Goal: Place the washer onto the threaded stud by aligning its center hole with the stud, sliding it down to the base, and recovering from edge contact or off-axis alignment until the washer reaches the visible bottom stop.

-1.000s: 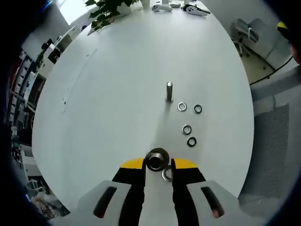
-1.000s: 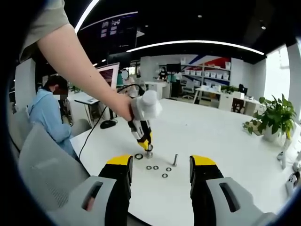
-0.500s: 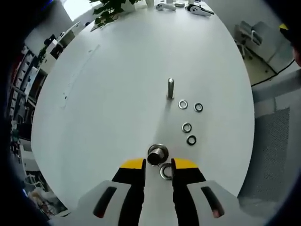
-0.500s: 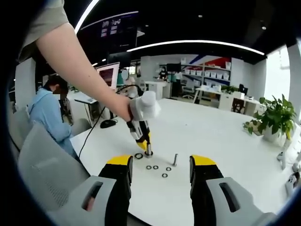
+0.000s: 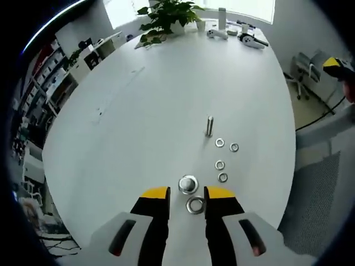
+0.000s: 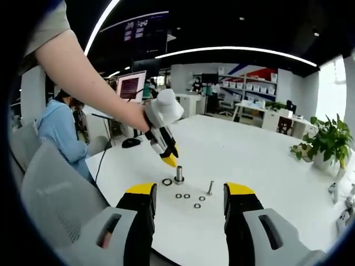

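A thin threaded stud (image 5: 209, 126) stands upright on the white table (image 5: 138, 122); it is also in the right gripper view as the stud (image 6: 210, 187). A short thick metal cylinder (image 5: 188, 184) stands just ahead of my left gripper (image 5: 187, 194), whose jaws are apart with nothing between them. A large washer (image 5: 194, 205) lies flat on the table below the jaw gap. Several small washers (image 5: 219, 164) lie beside the stud. In the right gripper view a hand holds the left gripper (image 6: 171, 161) just above the cylinder (image 6: 179, 174). My right gripper (image 6: 189, 191) is wide open and empty, well back.
A potted plant (image 5: 166, 14) and white devices (image 5: 244, 39) sit at the table's far end. A seated person (image 6: 55, 127), monitors and a cable (image 6: 113, 152) are at the table's left side. A grey chair back (image 6: 50, 194) is close by. Another plant (image 6: 327, 138) stands to the right.
My left gripper has lifted up and back from the short metal cylinder, which now stands free on the table. The right gripper has barely moved.
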Demonstrator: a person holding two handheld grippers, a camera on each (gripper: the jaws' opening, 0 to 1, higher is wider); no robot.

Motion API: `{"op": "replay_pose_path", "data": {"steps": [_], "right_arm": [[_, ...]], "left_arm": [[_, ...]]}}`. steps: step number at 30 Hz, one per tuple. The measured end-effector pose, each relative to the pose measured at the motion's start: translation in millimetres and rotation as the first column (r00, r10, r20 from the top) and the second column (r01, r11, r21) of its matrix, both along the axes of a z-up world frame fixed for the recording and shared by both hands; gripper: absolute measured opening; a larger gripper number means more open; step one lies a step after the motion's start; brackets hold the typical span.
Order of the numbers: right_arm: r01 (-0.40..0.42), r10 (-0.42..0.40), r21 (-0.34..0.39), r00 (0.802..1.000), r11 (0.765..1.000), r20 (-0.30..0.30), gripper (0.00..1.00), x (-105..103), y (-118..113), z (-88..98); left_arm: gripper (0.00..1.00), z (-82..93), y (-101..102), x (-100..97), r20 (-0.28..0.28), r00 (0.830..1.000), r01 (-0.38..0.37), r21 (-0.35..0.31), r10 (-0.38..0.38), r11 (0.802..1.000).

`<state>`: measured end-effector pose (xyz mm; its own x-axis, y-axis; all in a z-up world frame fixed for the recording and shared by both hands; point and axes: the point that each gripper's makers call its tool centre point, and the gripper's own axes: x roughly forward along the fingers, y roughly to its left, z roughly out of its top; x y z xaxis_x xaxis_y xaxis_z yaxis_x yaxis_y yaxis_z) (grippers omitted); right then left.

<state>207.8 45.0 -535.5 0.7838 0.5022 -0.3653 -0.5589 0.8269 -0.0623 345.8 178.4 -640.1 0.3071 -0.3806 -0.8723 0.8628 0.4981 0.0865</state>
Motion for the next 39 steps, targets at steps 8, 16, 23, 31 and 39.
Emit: {"op": "replay_pose_path", "data": {"steps": [8, 16, 23, 31, 39], "right_arm": [[-0.032, 0.032, -0.02, 0.999, 0.999, -0.009, 0.51, -3, 7, -3.4], [-0.068, 0.067, -0.044, 0.998, 0.997, -0.018, 0.5, -7, 13, -7.2], [-0.076, 0.075, -0.026, 0.997, 0.997, -0.026, 0.5, -7, 16, -6.5], [-0.101, 0.1, -0.041, 0.995, 0.994, -0.019, 0.5, -10, 21, -6.9], [-0.116, 0.116, -0.037, 0.993, 0.993, -0.009, 0.51, -10, 24, -4.2]], "left_arm": [[0.24, 27.3, 13, -13.0, 0.061, 0.994, -0.081, -0.125, 0.089, 0.989], [0.26, 55.3, 27, -36.1, 0.113, 0.965, -0.197, -0.286, 0.237, 0.938], [0.28, 64.7, 29, -63.9, 0.146, 0.959, -0.189, -0.302, 0.241, 0.934], [0.31, 87.8, 42, -81.6, 0.161, 0.9, -0.297, -0.455, 0.405, 0.84], [0.35, 110.7, 67, -106.2, 0.168, 0.812, -0.349, -0.626, 0.558, 0.697]]}}
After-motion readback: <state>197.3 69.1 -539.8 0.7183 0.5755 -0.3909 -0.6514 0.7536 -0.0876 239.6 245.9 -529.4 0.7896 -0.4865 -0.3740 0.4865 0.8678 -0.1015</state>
